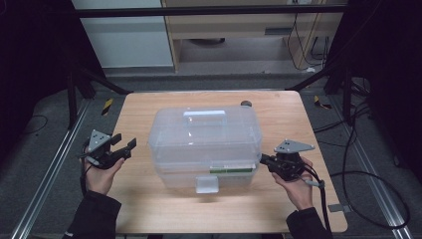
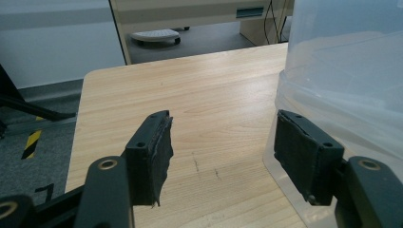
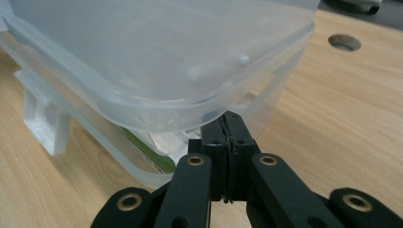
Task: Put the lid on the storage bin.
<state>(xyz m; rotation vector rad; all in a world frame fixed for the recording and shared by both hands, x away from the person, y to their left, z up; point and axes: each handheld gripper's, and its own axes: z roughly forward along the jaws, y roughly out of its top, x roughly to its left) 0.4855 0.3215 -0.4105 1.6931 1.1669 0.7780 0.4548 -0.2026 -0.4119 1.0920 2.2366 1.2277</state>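
High view: overhead, facing forward and down on the table (image 1: pixel 149 209). Both gripper views: low, close, flanking the clear box (image 1: pixel 205 144), which all three views share.

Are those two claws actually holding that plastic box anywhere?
No. The left gripper is open beside the plastic box; the right gripper is shut, empty, tips under the lid rim.
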